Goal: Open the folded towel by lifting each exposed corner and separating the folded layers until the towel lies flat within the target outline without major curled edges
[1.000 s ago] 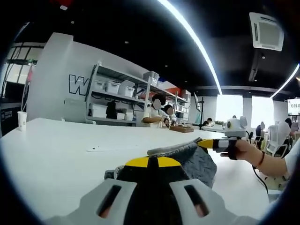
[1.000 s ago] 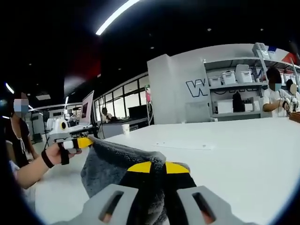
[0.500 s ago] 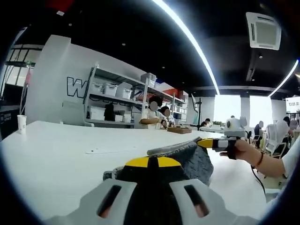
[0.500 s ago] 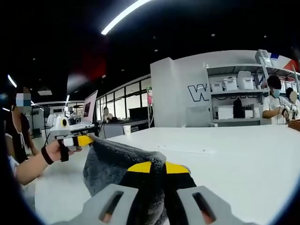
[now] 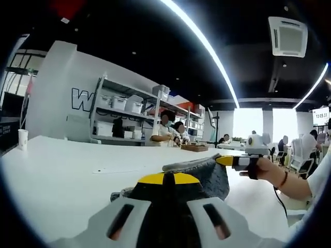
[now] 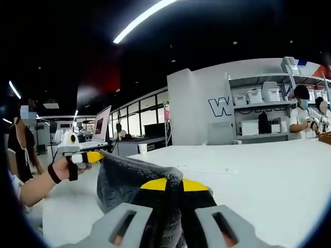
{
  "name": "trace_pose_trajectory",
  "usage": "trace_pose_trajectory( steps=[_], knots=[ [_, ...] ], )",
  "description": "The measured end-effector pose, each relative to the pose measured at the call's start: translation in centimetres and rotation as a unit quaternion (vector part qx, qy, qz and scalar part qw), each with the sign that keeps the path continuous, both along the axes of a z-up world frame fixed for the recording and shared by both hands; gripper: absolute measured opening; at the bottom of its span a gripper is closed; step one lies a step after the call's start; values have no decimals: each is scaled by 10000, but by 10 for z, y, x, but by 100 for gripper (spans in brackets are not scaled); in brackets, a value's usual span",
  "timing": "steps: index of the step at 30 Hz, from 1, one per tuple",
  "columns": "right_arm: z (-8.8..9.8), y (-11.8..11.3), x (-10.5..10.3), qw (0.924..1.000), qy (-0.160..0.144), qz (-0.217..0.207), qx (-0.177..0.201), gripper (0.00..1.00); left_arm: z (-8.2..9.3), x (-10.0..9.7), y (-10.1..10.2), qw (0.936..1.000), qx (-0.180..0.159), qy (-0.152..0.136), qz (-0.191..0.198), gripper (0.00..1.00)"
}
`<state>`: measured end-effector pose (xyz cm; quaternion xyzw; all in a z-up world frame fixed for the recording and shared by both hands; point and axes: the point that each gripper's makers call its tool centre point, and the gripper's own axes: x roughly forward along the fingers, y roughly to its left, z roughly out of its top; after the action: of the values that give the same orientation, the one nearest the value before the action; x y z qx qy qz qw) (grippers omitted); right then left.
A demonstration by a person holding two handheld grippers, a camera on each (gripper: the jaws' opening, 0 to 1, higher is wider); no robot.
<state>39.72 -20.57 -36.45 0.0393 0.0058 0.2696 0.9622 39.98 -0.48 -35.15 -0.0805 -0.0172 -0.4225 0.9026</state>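
Towel (image 5: 207, 175), grey and thick, hangs stretched between the two grippers above the white table (image 5: 62, 165), its top edge taut and the rest drooping toward the surface. At the near bottom of the left gripper view, the left gripper (image 5: 164, 181) has its yellow-tipped jaws pressed together on one corner of the cloth. To the right, a hand (image 5: 261, 168) holds the right gripper (image 5: 226, 160), pinching the far corner. In the right gripper view the right gripper (image 6: 168, 184) bites the towel (image 6: 124, 178) while the left gripper (image 6: 94, 156) clamps the other end. Shelves (image 5: 129, 116) with bins stand far behind.
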Motion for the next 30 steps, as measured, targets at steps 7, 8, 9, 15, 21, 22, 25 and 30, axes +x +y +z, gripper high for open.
trace_pose_trajectory(
  steps=[7,8,9,15,21,22,25,30],
  knots=[
    [4,-5,3,10000,-55,57,-17,1,-2,-6,1,9999,96,-44,-26,1],
    [5,-4,3,9999,-43,91,34,1,-2,-7,2,10000,85,-42,-14,1],
    [6,-5,3,9999,-47,89,43,1,-1,-8,3,10000,27,-22,-32,1],
    [8,-3,-1,9999,-97,127,51,1,0,-14,4,10000,18,-70,-47,1],
    [9,0,-8,9997,-151,152,84,1,-3,-18,7,10000,-33,-58,-34,1],
    [9,1,-9,9997,-152,156,92,1,-3,-19,7,10000,-33,-67,-35,1],
    [10,3,-14,9996,-184,184,81,1,-3,-21,9,10000,-46,-68,-44,1],
    [11,5,-20,9995,-226,180,124,0,-2,-26,11,9999,-19,-126,-47,1]
  ],
)
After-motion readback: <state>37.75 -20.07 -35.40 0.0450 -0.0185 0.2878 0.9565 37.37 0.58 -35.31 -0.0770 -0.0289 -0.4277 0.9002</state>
